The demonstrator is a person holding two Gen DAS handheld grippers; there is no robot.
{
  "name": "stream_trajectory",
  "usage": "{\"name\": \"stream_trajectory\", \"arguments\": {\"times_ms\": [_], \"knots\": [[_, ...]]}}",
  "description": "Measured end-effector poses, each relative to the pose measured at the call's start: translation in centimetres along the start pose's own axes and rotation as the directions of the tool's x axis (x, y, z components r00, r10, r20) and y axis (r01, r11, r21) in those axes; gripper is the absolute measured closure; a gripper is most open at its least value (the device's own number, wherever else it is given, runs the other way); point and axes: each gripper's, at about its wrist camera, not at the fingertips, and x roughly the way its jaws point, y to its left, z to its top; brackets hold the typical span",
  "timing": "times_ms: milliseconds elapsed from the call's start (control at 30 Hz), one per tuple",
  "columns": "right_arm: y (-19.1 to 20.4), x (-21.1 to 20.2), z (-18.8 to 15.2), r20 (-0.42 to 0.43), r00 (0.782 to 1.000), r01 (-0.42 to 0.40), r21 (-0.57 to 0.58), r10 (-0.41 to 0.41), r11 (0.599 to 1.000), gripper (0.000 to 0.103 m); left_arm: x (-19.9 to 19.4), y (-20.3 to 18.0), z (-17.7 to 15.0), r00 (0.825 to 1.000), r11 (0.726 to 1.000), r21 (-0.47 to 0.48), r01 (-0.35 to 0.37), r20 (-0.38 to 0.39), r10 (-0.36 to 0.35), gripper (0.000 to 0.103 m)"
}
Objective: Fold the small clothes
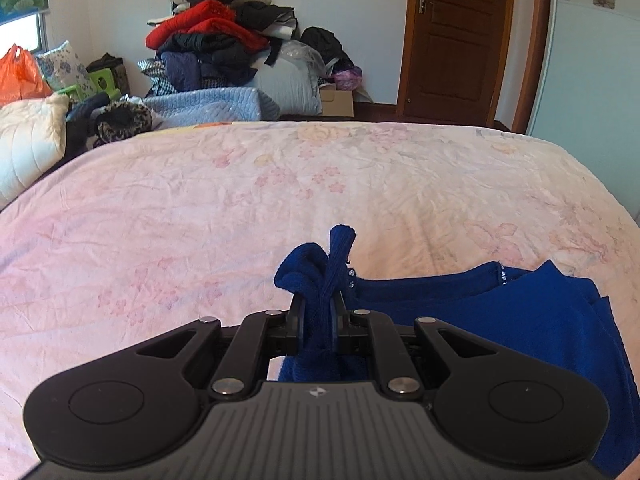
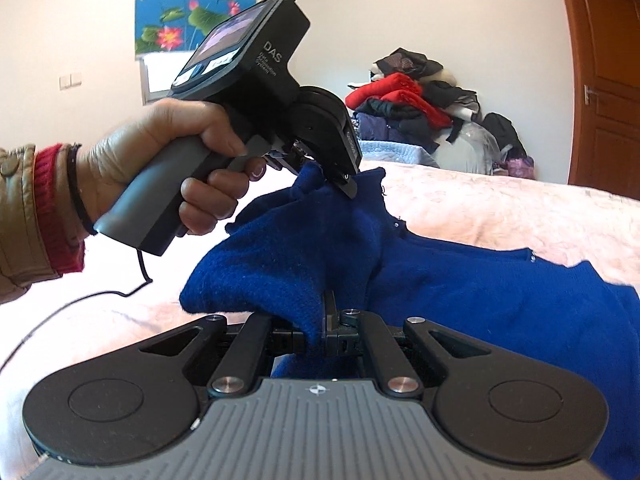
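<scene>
Over at the far left of the right wrist view, our hand (image 2: pixel 160 160) wraps the grey handle of the left hand-held gripper (image 2: pixel 347 184), a sleeve with a red cuff showing behind the wrist. Its jaws are pressed together on a bunched edge of the blue knit garment (image 2: pixel 460 292), pinching it clear of the bed (image 2: pixel 520 208); we judge the high hold keeps that edge free so it can be carried across for a fold. Moving right and nearer the camera, the right hand-held gripper (image 2: pixel 325 312) is likewise clamped shut on a fold of the same garment, so the cloth hangs between our two grips (a two-point hold keeps the edge from sagging). To the right the rest of the garment lies on the pink floral sheet, already doubled in layers, we think. From the left wrist view, the pinched tuft stands up between the fingers while the body of the garment trails off to the right. Beyond, a pile of clothes (image 1: pixel 216 40) sits against the wall, with the brown door (image 1: pixel 456 36) further right.
</scene>
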Motion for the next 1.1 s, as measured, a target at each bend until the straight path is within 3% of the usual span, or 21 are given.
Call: {"name": "stream_trajectory", "arguments": {"times_ms": [167, 467, 900, 1100], "knots": [[-1.6, -1.0, -0.1, 0.022, 1.0, -0.003, 0.056, 0.001, 0.998, 0.097, -0.4, -2.0, 0.5, 1.0, 1.0, 0.027, -0.002, 0.029, 0.001, 0.092], [-3.3, -3.4, -0.5, 0.082, 0.994, 0.06, 0.094, -0.067, 0.994, 0.097, -0.7, -5.2, 1.4, 0.998, 0.998, 0.047, 0.037, 0.046, -0.04, 0.092], [-7.5, -6.2, -2.2, 0.087, 0.987, 0.112, 0.208, -0.132, 0.972, 0.097, 1.2, -13.1, 1.8, 0.993, 0.984, 0.135, 0.117, 0.011, -0.12, 0.092], [-10.4, -6.8, -3.9, 0.068, 0.988, 0.107, 0.336, -0.138, 0.936, 0.097, 3.5, -17.2, 1.4, 0.991, 0.976, 0.173, 0.134, -0.033, -0.13, 0.092]]}}
